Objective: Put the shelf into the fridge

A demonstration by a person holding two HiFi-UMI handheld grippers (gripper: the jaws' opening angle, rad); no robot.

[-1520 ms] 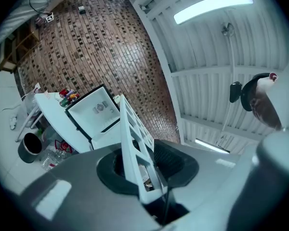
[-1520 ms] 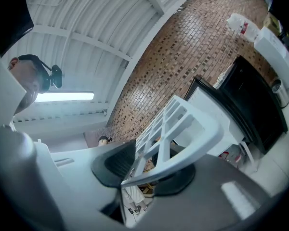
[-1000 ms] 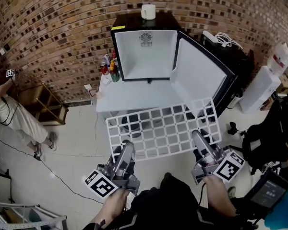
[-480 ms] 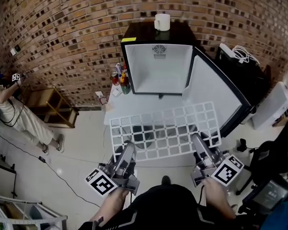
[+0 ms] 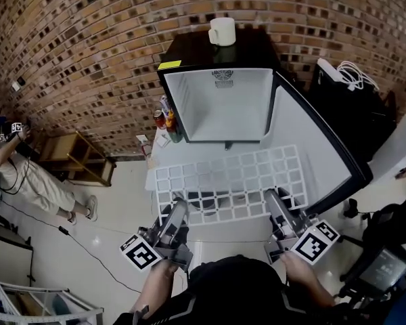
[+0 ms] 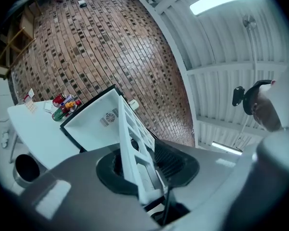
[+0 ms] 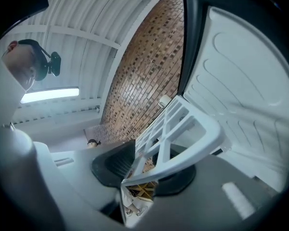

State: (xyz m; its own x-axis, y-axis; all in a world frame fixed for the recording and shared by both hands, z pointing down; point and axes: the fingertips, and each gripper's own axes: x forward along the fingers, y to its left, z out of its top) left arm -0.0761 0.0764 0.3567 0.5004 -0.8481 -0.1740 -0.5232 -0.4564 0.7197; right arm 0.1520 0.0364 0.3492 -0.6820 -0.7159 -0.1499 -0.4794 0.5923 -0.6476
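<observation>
The shelf (image 5: 230, 181), a white plastic grid of open squares, hung roughly level in the centre of the head view. It was just below the mouth of the open fridge (image 5: 220, 124) and not yet inside it. It looked light and stiff, flat and wide, so it would probably keep its shape when carried by one edge. Held that way, though, the far edge could dip or swing, and the smooth bars seemed liable to slip unless pinched squarely. The near rail, taken at two spots well apart, appeared the sensible hold.

That was where it was held. The left gripper (image 5: 178, 207) pinched the near edge toward the lower left of the frame, and the right gripper (image 5: 276, 200) pinched the same edge toward the lower right. In each gripper view the grid ran edge-on between the jaws, which were clamped on its rim, and the rest of it reached away toward the white cavity. The door (image 5: 311, 141) stood swung wide at the right of the frame.
</observation>
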